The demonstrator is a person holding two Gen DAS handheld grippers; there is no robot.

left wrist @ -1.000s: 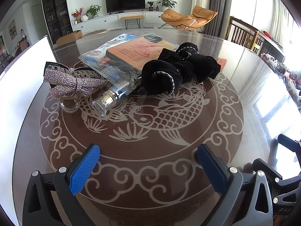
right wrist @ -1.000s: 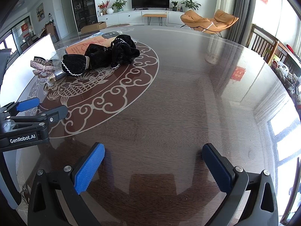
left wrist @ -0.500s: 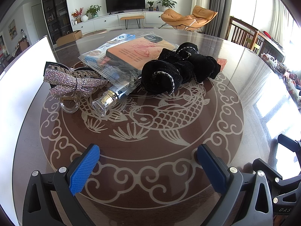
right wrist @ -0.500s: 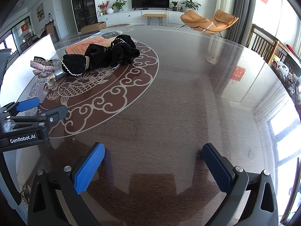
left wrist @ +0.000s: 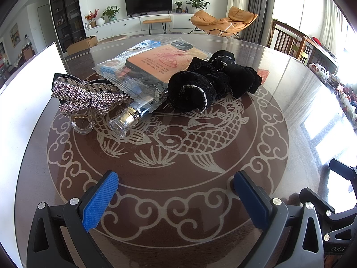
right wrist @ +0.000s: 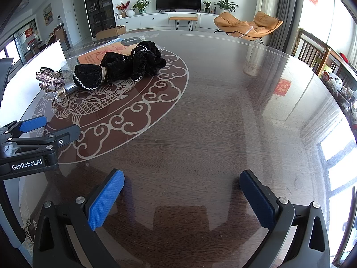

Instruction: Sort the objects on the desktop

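Note:
A pile of objects lies at the far side of the round glass table [left wrist: 290, 116]. It holds a rhinestone bow hair clip [left wrist: 89, 99], a small clear bottle with a silver collar [left wrist: 128, 119], a clear plastic bag [left wrist: 125, 67] over an orange phone case [left wrist: 165, 61], and black velvet scrunchies [left wrist: 212, 83]. My left gripper [left wrist: 176, 192] is open and empty, well short of the pile. My right gripper [right wrist: 181, 192] is open and empty over bare table further right; from there the scrunchies [right wrist: 125, 67] and the bow clip [right wrist: 50, 80] lie far left, and the left gripper [right wrist: 44, 129] shows at the left edge.
A white board [left wrist: 26, 89] stands along the table's left edge. Wooden chairs [right wrist: 312, 51] stand at the table's right side. Behind the table are an orange lounge chair [left wrist: 223, 21] and a TV cabinet [left wrist: 147, 20].

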